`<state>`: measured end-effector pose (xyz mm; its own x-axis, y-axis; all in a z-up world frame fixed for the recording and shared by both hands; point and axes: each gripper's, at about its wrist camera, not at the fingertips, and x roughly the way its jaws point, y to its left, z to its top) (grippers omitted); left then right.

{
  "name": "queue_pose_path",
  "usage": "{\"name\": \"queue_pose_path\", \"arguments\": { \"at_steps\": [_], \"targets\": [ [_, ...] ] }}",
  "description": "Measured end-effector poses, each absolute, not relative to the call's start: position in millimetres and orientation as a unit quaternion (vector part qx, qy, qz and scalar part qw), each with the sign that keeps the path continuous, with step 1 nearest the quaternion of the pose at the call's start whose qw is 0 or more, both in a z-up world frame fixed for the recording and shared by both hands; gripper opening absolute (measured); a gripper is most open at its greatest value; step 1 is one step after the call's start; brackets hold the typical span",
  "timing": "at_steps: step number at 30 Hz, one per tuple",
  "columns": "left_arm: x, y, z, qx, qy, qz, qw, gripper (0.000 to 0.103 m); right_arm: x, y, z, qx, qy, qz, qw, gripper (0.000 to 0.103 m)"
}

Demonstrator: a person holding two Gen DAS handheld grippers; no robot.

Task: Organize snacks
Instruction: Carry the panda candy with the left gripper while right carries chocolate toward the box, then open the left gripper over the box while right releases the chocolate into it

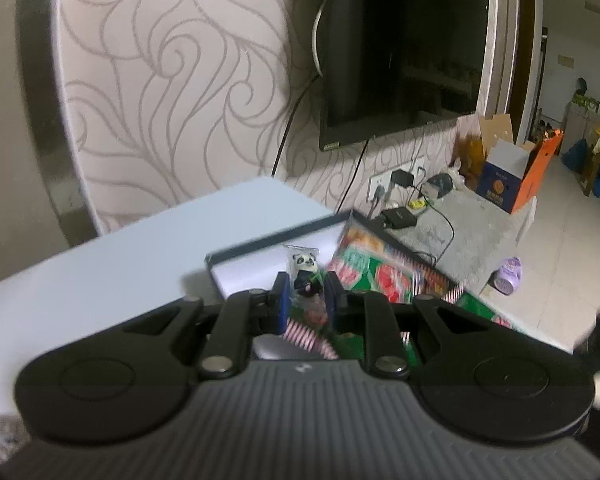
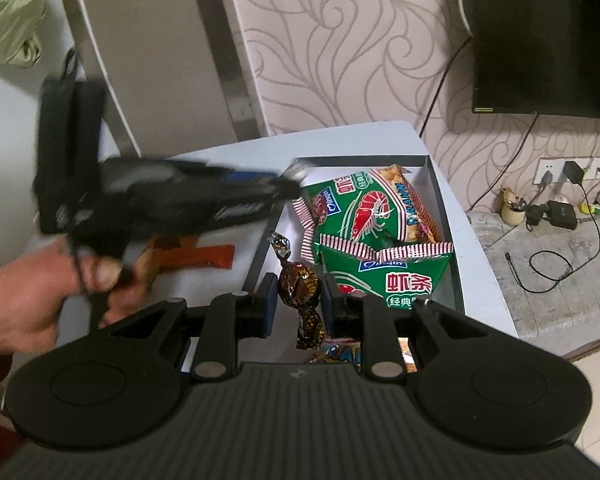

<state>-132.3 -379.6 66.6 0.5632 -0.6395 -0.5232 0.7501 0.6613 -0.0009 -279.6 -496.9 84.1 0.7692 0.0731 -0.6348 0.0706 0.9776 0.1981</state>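
Note:
My left gripper point(image 1: 305, 292) is shut on a small panda snack packet point(image 1: 305, 270) and holds it over the dark-rimmed tray point(image 1: 276, 240). In the right wrist view the left gripper point(image 2: 288, 184) is blurred, at the tray's far left corner. My right gripper point(image 2: 298, 296) is shut on a brown wrapped candy point(image 2: 300, 284) above the tray's near left wall point(image 2: 260, 256). Green shrimp-stick bags point(image 2: 364, 208) lie in the tray, also seen in the left wrist view point(image 1: 384, 276).
An orange-brown snack bar point(image 2: 204, 258) lies on the white table point(image 2: 352, 140) left of the tray. A TV point(image 1: 404, 40) hangs on the wall. Cables and chargers point(image 2: 552, 208) sit on a grey ledge right of the table. Cardboard boxes point(image 1: 512, 176) stand beyond.

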Motion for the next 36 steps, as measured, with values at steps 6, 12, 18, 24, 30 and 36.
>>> {"name": "queue_pose_path", "arguments": {
  "at_steps": [6, 12, 18, 24, 30, 36],
  "targets": [
    [-125, -405, 75, 0.121, 0.232, -0.393, 0.881, 0.022, -276, -502, 82, 0.101, 0.340, 0.017, 0.935, 0.027],
    [-119, -420, 72, 0.138, 0.234, -0.394, 0.878, 0.022, -267, -507, 80, 0.101, 0.338, 0.031, 0.935, 0.027],
    [-114, -426, 67, 0.148, 0.249, -0.404, 0.868, 0.023, -261, -511, 78, 0.111, 0.337, 0.031, 0.934, 0.027],
    [-118, -429, 68, 0.149, 0.247, -0.409, 0.866, 0.040, -266, -519, 81, 0.128, 0.328, 0.025, 0.936, 0.034],
    [-121, -432, 71, 0.157, 0.236, -0.406, 0.868, 0.041, -270, -525, 86, 0.132, 0.318, 0.023, 0.939, 0.041],
    [-124, -434, 71, 0.153, 0.231, -0.408, 0.870, 0.056, -274, -533, 86, 0.140, 0.314, 0.011, 0.939, 0.046]
  ]
}}
